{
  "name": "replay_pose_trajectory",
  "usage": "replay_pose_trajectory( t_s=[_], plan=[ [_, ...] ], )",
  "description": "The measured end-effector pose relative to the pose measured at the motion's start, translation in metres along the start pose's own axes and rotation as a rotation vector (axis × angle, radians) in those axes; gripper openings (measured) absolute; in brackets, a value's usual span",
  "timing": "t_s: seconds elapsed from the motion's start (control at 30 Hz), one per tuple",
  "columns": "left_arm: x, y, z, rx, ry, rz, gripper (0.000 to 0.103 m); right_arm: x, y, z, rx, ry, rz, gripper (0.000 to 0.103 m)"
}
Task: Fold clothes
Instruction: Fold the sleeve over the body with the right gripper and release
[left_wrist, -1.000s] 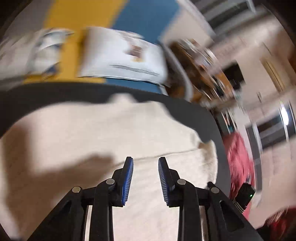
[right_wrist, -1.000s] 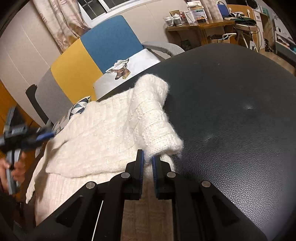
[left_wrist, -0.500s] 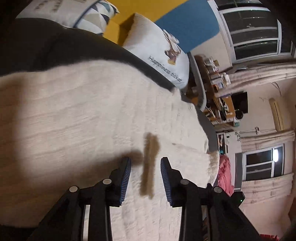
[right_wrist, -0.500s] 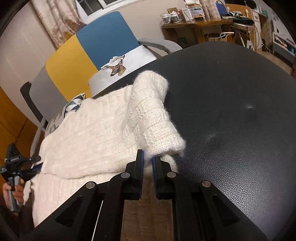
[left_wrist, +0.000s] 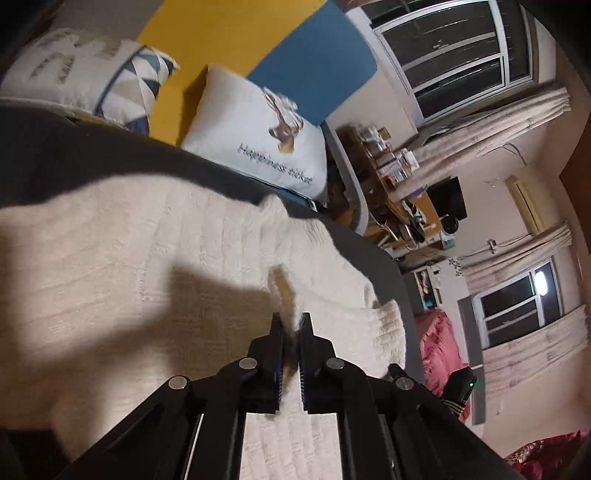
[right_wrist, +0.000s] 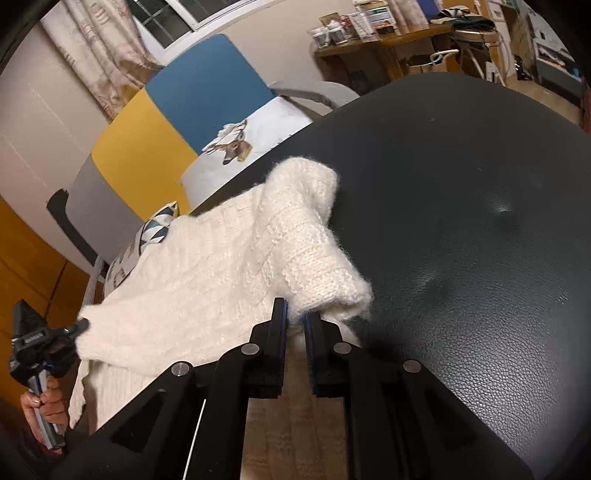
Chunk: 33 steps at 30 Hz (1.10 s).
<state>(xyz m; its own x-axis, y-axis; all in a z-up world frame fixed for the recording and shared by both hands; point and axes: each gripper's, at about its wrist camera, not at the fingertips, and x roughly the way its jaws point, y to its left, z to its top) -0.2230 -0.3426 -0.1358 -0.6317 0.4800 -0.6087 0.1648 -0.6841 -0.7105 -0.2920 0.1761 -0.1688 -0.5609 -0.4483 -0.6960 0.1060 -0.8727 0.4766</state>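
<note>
A cream knit sweater (left_wrist: 147, 277) lies on a black leather-topped table (left_wrist: 55, 162). My left gripper (left_wrist: 291, 325) is shut on a raised pinch of its fabric. In the right wrist view the sweater (right_wrist: 221, 266) is spread over the table's (right_wrist: 461, 221) left part, with a sleeve folded across it and the ribbed cuff (right_wrist: 328, 280) at the near end. Just below that cuff my right gripper (right_wrist: 295, 317) is shut on the knit. At the far left a hand (right_wrist: 40, 402) holds the left gripper (right_wrist: 83, 326) against the sweater's corner.
Behind the table stands a sofa with yellow and blue back panels (right_wrist: 184, 110), a deer cushion (right_wrist: 251, 140) and a triangle-patterned cushion (left_wrist: 92, 81). A cluttered wooden desk (right_wrist: 388, 40) is at the back right. Red cloth (left_wrist: 439, 347) lies beyond the table edge.
My left gripper came down onto the sweater with its fingers open and has now shut on a pinch of fabric. The right gripper stays shut on the knit by the cuff.
</note>
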Motion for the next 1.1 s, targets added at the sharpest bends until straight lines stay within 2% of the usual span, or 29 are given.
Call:
replay_pose_trajectory(
  t_s=[0.1, 0.27, 0.3, 0.33, 0.37, 0.4, 0.43, 0.6, 0.63, 0.7, 0.77, 0.8, 0.87, 0.9, 0.97, 1.0, 1.07, 1.1],
  plan=[
    [0.009, 0.014, -0.004, -0.022, 0.035, 0.101, 0.005, 0.007, 0.003, -0.001, -0.009, 0.025, 0.011, 0.011],
    [0.017, 0.032, -0.013, -0.062, 0.054, 0.153, 0.006, 0.012, -0.003, -0.001, 0.031, 0.042, 0.045, 0.011],
    [0.017, 0.035, -0.014, -0.071, 0.049, 0.157, 0.006, 0.012, -0.006, 0.000, 0.054, 0.045, 0.082, 0.012],
    [0.017, 0.036, -0.014, -0.071, 0.049, 0.153, 0.006, 0.012, -0.013, 0.002, 0.109, 0.051, 0.154, 0.017],
    [0.017, 0.037, -0.014, -0.071, 0.050, 0.151, 0.006, 0.010, -0.025, 0.003, 0.216, 0.040, 0.265, 0.024],
    [0.019, 0.038, -0.014, -0.080, 0.056, 0.165, 0.006, 0.009, -0.035, 0.004, 0.296, 0.016, 0.333, 0.047],
    [0.021, 0.040, -0.013, -0.087, 0.063, 0.177, 0.006, 0.011, -0.038, 0.004, 0.342, 0.006, 0.358, 0.065],
    [0.023, 0.037, -0.015, -0.067, 0.081, 0.219, 0.007, 0.022, -0.055, 0.004, 0.571, -0.048, 0.481, 0.070],
    [0.023, 0.035, -0.015, -0.061, 0.081, 0.233, 0.007, 0.024, -0.058, 0.004, 0.617, -0.059, 0.505, 0.079],
    [0.021, 0.034, -0.015, -0.059, 0.084, 0.246, 0.007, 0.028, -0.064, 0.004, 0.706, -0.081, 0.551, 0.084],
    [0.019, 0.033, -0.016, -0.052, 0.091, 0.261, 0.007, 0.022, -0.059, 0.005, 0.694, -0.115, 0.524, 0.083],
    [0.019, 0.032, -0.016, -0.042, 0.095, 0.270, 0.009, 0.012, -0.054, 0.006, 0.671, -0.160, 0.524, 0.082],
    [0.019, 0.032, -0.015, -0.038, 0.107, 0.280, 0.009, -0.008, -0.040, 0.001, 0.591, -0.217, 0.507, 0.082],
    [0.018, 0.031, -0.014, -0.047, 0.120, 0.287, 0.010, -0.015, -0.033, -0.002, 0.531, -0.216, 0.455, 0.082],
    [0.012, 0.030, -0.010, -0.072, 0.146, 0.307, 0.012, -0.013, -0.024, -0.007, 0.448, -0.115, 0.357, 0.082],
    [0.007, 0.027, -0.007, -0.052, 0.151, 0.347, 0.014, -0.012, -0.020, -0.010, 0.408, -0.056, 0.314, 0.082],
    [-0.005, 0.019, -0.002, -0.003, 0.143, 0.410, 0.016, -0.019, -0.013, -0.009, 0.274, -0.003, 0.267, 0.082],
    [-0.012, 0.015, 0.000, 0.021, 0.129, 0.408, 0.016, -0.025, -0.009, -0.007, 0.193, 0.015, 0.241, 0.082]
  ],
)
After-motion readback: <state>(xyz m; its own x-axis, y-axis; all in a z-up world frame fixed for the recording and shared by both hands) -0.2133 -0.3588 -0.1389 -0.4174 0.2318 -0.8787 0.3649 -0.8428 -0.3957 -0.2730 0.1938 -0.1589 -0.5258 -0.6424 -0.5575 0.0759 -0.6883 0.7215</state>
